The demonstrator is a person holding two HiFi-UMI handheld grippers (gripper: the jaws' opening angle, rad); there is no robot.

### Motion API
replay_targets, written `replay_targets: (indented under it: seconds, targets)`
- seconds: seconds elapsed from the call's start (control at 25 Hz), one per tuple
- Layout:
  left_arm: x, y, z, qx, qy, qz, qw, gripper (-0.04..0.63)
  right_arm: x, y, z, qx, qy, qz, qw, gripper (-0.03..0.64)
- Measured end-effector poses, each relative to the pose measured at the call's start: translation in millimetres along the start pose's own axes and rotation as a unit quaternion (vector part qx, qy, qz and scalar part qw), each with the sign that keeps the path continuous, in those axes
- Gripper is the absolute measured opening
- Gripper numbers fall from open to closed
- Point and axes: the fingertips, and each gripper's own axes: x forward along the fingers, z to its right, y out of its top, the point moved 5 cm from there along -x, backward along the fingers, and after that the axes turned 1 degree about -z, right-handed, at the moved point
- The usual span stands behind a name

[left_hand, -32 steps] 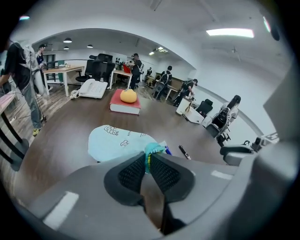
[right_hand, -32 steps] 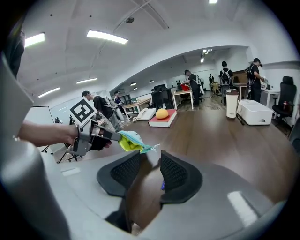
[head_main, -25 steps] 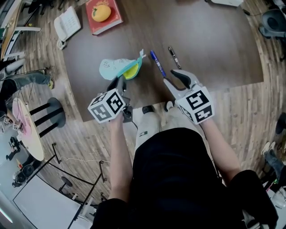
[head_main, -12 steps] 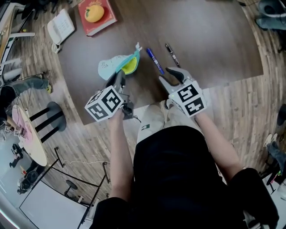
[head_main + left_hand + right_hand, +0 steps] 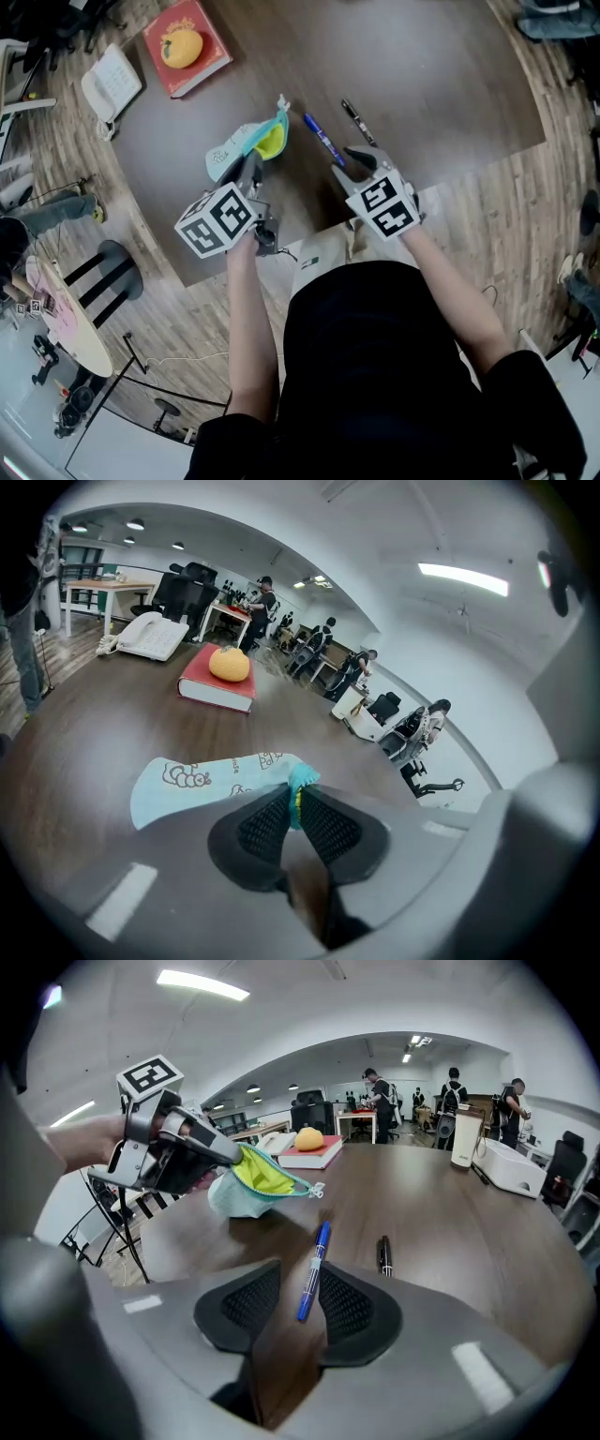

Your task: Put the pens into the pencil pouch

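A light blue pencil pouch (image 5: pixel 234 145) with a yellow lining lies on the dark wooden table (image 5: pixel 441 84); its mouth gapes toward the pens. My left gripper (image 5: pixel 251 172) is shut on the pouch's near teal edge (image 5: pixel 302 778), holding the mouth (image 5: pixel 261 1174) up. A blue pen (image 5: pixel 322 139) lies right of the pouch, and a black pen (image 5: pixel 355 121) lies beyond it. My right gripper (image 5: pixel 350 162) is open just over the blue pen's near end. In the right gripper view the blue pen (image 5: pixel 313 1271) lies between the pads without being pressed; the black pen (image 5: pixel 384 1254) is outside them.
A red book (image 5: pixel 186 47) with an orange object on it and a white telephone (image 5: pixel 111 82) sit at the table's far left. A white box (image 5: pixel 511 1166) and a cylinder (image 5: pixel 466 1138) stand at the far right. The table's near edge runs just under both grippers.
My right gripper has come down and forward over the blue pen's near end. My left gripper has shifted a little with the pouch's edge still in it.
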Motion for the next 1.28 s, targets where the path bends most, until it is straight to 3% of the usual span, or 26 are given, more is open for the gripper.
replay_targets:
  seconds: [0.36, 1.28]
  targets:
    - [8.6, 5.7, -7.5, 0.003, -0.030, -0.023, 0.9993, 0.031, 24.3, -16.1, 3.0, -0.002, -0.021, -0.042, 0.999, 0.121]
    - [18.1, 5.6, -15.4, 0.008, -0.066, -0.053, 0.9963, 0.031, 52.5, -33.1, 3.9, 0.014, -0.057, -0.061, 0.996, 0.074]
